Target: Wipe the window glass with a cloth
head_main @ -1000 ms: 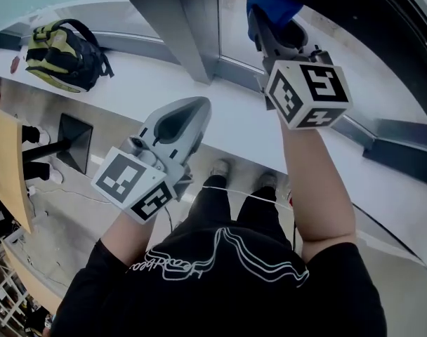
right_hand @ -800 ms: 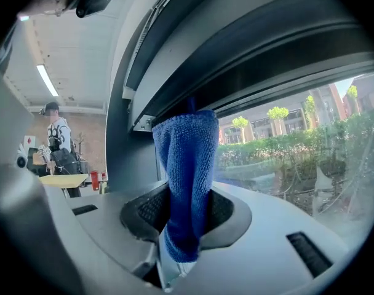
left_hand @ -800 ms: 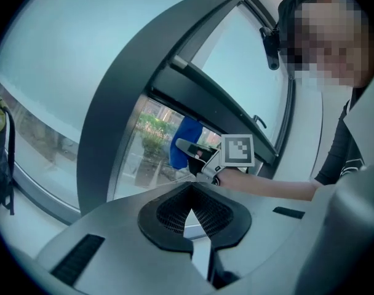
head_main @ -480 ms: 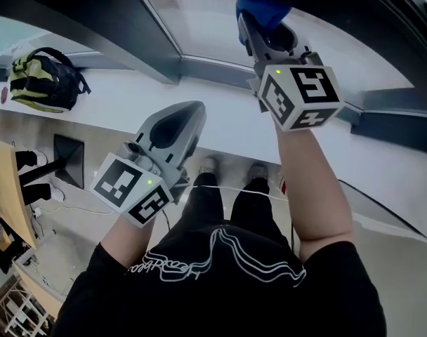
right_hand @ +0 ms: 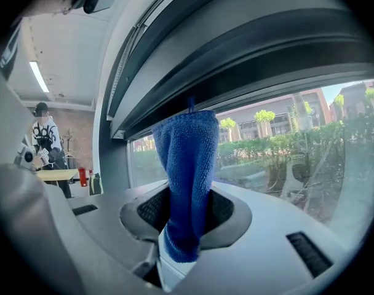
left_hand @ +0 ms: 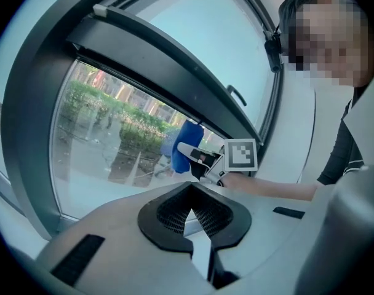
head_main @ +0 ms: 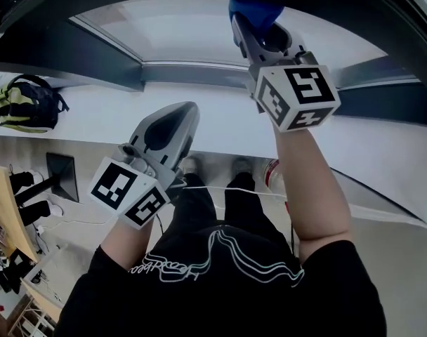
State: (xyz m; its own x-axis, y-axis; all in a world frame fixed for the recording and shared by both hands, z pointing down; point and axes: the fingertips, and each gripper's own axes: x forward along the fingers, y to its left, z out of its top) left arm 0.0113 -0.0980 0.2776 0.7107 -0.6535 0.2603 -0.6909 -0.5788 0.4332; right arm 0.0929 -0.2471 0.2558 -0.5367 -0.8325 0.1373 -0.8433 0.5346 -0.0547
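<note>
Right, the right gripper [head_main: 258,28] is up high, clenched on a blue cloth [head_main: 254,8], and that arm is stretched toward the window glass [head_main: 199,27]. The cloth stands straight out of the jaws, its long axis running on from the gripper toward the pane, so the glass lies dead ahead of the cloth's free end. That's the relation that matters: to wipe, I'd say the cloth's face has to press flat on the glass and sweep across it.

The left gripper [head_main: 177,118] hangs lower, above the white sill [head_main: 220,128], well back from the pane, jaws pressed together on nothing. So the right hand is plainly the nearer one, and the working one.

From the head view the cloth is only a blue lump at the top edge. The right gripper view shows more: the cloth's top end rises to the dark frame rail [right_hand: 248,60] above the pane, with trees and buildings outside. The left gripper view gives the side-on look, cloth close against the glass under that rail. Whether it is actually touching, I can't tell from any view.

A backpack [head_main: 24,104] sits far along the sill, well clear.
</note>
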